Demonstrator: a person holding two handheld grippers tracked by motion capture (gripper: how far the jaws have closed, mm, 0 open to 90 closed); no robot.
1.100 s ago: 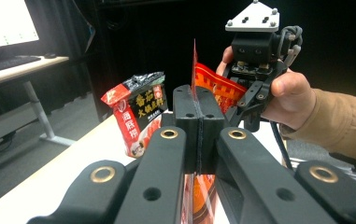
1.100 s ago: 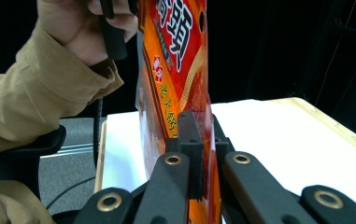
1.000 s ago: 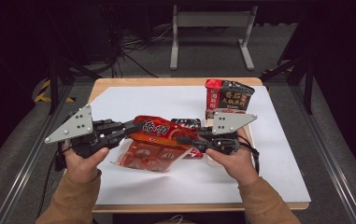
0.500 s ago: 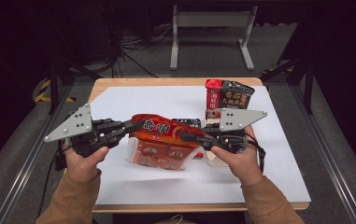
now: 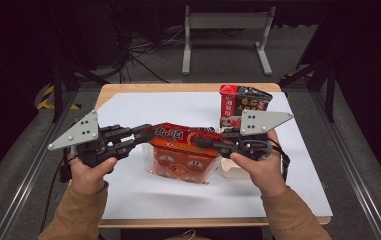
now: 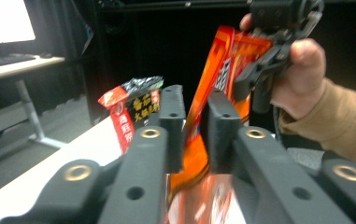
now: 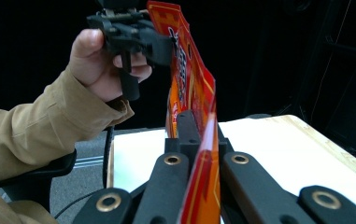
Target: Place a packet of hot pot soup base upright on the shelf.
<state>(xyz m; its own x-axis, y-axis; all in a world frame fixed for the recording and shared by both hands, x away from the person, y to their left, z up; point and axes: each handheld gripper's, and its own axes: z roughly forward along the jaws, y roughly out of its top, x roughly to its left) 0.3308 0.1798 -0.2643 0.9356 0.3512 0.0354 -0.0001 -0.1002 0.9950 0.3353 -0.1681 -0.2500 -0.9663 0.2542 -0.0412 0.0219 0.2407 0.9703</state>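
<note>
An orange and red snack bag (image 5: 183,150) hangs stretched between my two grippers above the white mat. My left gripper (image 5: 145,136) is at the bag's left end. In the left gripper view its jaws (image 6: 195,121) have just been opening and stand a little apart, with the bag's edge (image 6: 222,60) still between them. My right gripper (image 5: 200,142) is shut on the bag's right end. In the right gripper view the bag (image 7: 189,79) runs edge-on from its closed jaws (image 7: 201,135) to the far left gripper (image 7: 143,42).
A red and black snack bag (image 5: 243,102) stands at the back right, above a low white box (image 5: 230,171). The white mat (image 5: 178,107) covers most of the wooden table. A metal stand (image 5: 225,30) is on the floor beyond.
The bag has come up off the mat, and the right gripper has risen slightly with it. The left hand has stayed where it was.
</note>
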